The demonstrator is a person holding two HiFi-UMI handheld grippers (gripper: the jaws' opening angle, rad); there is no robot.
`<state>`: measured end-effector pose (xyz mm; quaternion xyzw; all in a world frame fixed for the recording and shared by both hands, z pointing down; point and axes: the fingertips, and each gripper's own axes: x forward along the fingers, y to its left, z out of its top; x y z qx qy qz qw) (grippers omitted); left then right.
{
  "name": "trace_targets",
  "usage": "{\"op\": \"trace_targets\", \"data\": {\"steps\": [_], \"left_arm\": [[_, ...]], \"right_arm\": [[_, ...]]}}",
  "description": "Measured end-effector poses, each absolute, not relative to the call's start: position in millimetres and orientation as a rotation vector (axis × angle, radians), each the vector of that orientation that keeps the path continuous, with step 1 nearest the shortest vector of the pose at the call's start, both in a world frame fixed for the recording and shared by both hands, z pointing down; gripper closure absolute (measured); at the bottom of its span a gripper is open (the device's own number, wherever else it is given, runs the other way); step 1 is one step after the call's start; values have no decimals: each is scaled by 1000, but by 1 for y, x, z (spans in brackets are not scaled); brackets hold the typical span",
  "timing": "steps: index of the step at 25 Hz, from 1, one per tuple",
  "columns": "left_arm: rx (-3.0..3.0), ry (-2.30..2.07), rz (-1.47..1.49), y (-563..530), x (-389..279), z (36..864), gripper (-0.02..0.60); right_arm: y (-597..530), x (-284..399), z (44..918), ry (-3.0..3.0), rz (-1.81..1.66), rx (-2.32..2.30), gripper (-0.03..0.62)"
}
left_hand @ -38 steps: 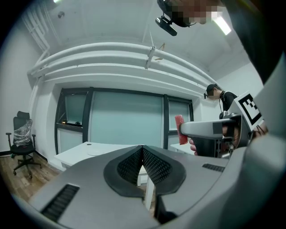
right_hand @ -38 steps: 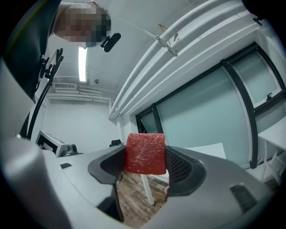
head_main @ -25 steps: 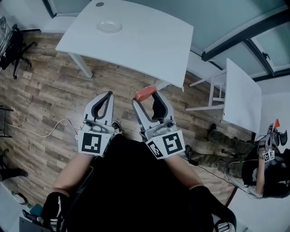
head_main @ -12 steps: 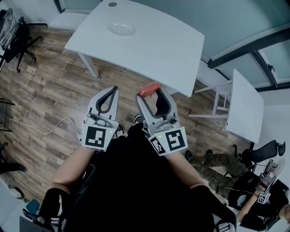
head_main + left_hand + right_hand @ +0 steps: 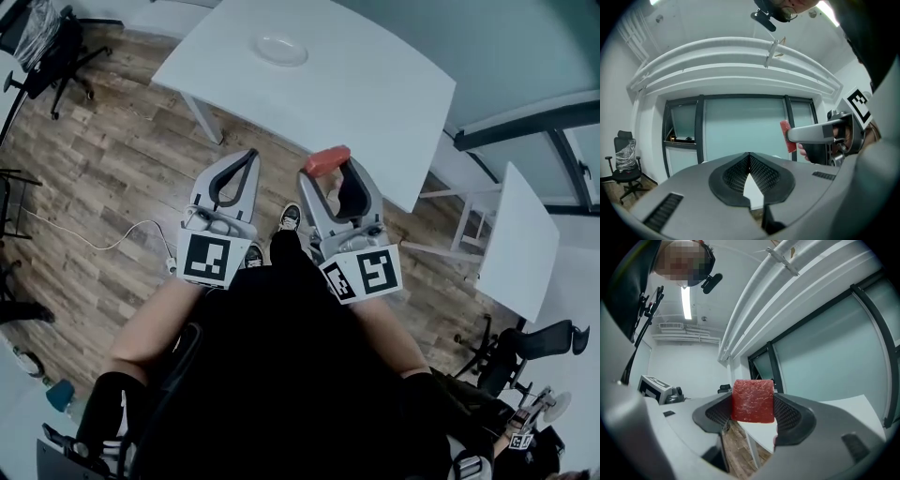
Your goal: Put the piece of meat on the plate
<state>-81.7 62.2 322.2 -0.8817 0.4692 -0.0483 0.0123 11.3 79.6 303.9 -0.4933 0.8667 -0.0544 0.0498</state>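
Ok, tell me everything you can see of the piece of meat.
The piece of meat is a raw-looking red block with a roughly square face and pale marbling flecks. It is clamped between the pads of the right gripper, its top poking above the jaws, and touches nothing else. In the head view it hangs in the air by the near edge of the white table, well short of the plate.

You stand on a wood-plank floor (image 5: 103, 187) before a white table (image 5: 375, 94). A smaller white table (image 5: 516, 234) sits at your right, a black office chair (image 5: 622, 172) at far left, and glazed panels (image 5: 740, 126) ahead.
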Motion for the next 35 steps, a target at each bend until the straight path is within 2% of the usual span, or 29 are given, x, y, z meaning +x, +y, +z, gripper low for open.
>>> {"op": "trace_targets", "data": {"steps": [19, 35], "left_arm": [[-2645, 1609, -174, -66, -34, 318, 589], [-2590, 1721, -200, -86, -40, 325, 589]], "right_arm": [[-54, 49, 308, 2710, -191, -1321, 319], [-76, 49, 323, 2768, -233, -1256, 319]]}}
